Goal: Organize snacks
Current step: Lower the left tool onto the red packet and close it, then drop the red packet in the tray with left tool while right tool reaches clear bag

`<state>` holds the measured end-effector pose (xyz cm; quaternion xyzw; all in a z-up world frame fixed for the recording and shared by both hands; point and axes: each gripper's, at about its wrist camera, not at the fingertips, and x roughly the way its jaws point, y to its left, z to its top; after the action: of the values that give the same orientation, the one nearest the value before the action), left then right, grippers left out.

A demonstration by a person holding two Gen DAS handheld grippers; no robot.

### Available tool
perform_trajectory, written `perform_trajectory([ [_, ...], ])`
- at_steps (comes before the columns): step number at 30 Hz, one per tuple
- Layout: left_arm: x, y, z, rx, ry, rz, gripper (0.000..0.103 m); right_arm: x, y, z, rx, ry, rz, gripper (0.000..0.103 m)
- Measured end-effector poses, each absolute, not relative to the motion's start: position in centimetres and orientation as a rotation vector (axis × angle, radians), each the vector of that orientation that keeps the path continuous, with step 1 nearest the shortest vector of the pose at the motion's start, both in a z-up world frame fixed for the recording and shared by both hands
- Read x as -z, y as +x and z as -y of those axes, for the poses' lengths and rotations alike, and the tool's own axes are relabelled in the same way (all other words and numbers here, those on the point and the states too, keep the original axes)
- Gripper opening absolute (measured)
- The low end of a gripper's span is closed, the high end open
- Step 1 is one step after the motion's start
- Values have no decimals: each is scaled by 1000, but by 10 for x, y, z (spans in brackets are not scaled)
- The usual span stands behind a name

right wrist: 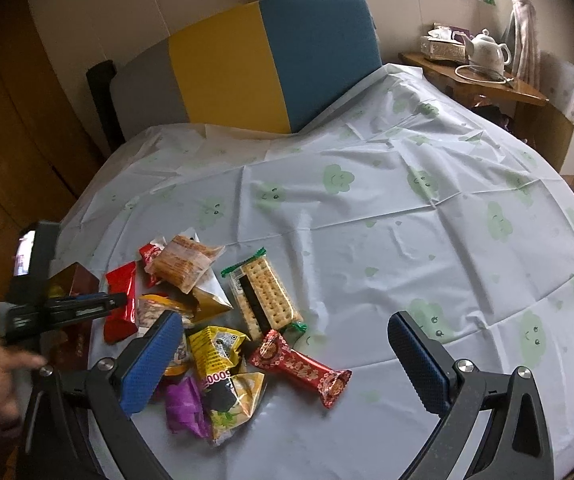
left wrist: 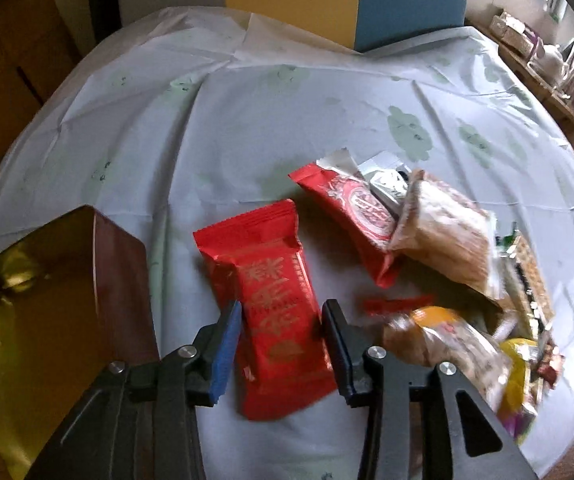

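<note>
A round table under a pale plastic cloth printed with green clouds (right wrist: 367, 216) fills both views. At its near left edge stands an open dark red box with a shiny gold lining (left wrist: 47, 300). Just right of the box lies a heap of wrapped snacks (right wrist: 215, 320), among them a clear pack of square crackers (right wrist: 265, 300) and a long red candy bar (right wrist: 301, 368). The left gripper (left wrist: 281, 320) has its jaws partly closed, pads against both sides of a red foil snack packet with gold characters (left wrist: 275, 308). The right gripper (right wrist: 287, 344) hovers near the heap, jaws wide apart, holding nothing.
</note>
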<state>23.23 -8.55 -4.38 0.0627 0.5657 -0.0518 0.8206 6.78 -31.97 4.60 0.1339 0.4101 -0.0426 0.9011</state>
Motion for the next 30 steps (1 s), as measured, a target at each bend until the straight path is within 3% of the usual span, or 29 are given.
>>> perform_trajectory([
  [7, 38, 203, 95, 210, 189, -1115, 39, -44, 69, 315, 91, 254, -856, 103],
  [15, -10, 146, 74, 329, 60, -969, 40, -41, 71, 307, 71, 201, -876, 103],
  [17, -22, 130, 64, 348, 40, -937, 40, -38, 71, 301, 51, 187, -890, 101],
  [23, -47, 99, 16, 339, -49, -859, 40, -23, 75, 276, -94, 180, -978, 82],
  [30, -46, 85, -57, 231, -114, -861, 40, -9, 94, 226, -201, 162, -1049, 81],
])
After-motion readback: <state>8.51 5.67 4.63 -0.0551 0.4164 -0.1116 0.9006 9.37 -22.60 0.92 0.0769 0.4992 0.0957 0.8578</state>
